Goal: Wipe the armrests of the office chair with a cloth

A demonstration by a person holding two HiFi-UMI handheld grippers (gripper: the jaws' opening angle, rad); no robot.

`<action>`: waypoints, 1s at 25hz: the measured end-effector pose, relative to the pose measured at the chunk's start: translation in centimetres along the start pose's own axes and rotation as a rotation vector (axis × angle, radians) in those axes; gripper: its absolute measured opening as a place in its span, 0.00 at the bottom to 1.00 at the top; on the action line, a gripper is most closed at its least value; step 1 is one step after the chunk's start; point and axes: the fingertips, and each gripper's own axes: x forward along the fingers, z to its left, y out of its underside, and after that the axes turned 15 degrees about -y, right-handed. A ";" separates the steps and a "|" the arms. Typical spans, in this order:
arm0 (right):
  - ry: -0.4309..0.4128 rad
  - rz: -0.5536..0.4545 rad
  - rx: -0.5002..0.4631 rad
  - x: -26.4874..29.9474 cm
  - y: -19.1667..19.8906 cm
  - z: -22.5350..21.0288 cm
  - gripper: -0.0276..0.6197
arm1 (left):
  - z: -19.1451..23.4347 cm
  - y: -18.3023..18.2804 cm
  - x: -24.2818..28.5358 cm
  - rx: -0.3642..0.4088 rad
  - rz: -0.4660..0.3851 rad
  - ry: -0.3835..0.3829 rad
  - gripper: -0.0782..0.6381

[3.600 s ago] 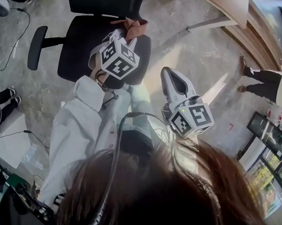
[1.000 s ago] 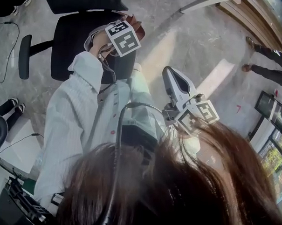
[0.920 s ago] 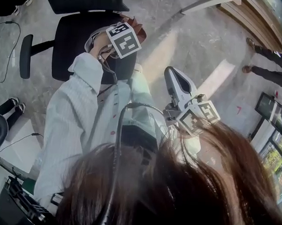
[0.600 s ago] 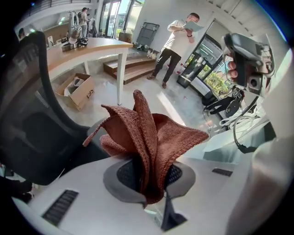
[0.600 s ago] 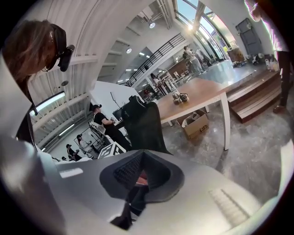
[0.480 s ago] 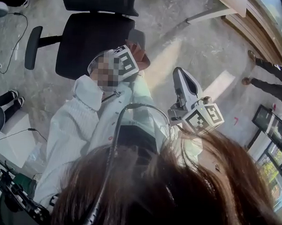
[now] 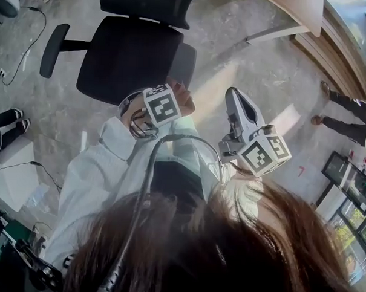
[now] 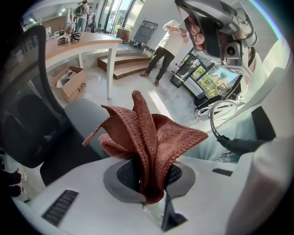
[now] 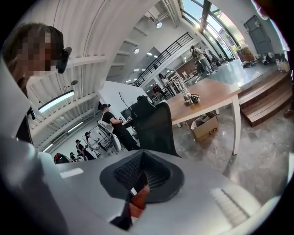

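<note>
The left tongs (image 8: 149, 178) are clamped on a rust-red cloth (image 8: 147, 137). Its folds stand up out of the pinch and fan loosely to both sides. From above, the cloth shows just past the marker cube, at the front corner of the black chair (image 7: 126, 58). It sits close by the grey armrest (image 7: 183, 64) on that side of the seat. I can't tell whether the cloth actually touches the pad. From the left tongs' own camera the pad lies right behind the cloth. The other armrest (image 7: 52, 49) juts out on the far side of the seat, well apart from both tongs.

The right tongs (image 9: 140, 178) are pressed together with nothing between them. They are held off to the right over the bare floor (image 7: 248, 48), clear of the chair. The person holding both wears a white sleeve (image 7: 103, 169).
</note>
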 end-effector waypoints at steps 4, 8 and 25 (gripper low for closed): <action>-0.025 0.020 -0.010 0.7 0.2 0.6 0.05 | -0.5 1.1 -0.1 -0.041 -0.008 0.018 0.19; -0.050 0.037 -0.021 1.3 0.5 1.3 0.05 | -1.0 2.2 -0.2 -0.096 -0.010 0.043 0.19; -0.311 0.206 -0.334 9.3 0.1 10.3 0.05 | 9.9 5.5 -26.4 -1.052 -1.066 -0.361 0.19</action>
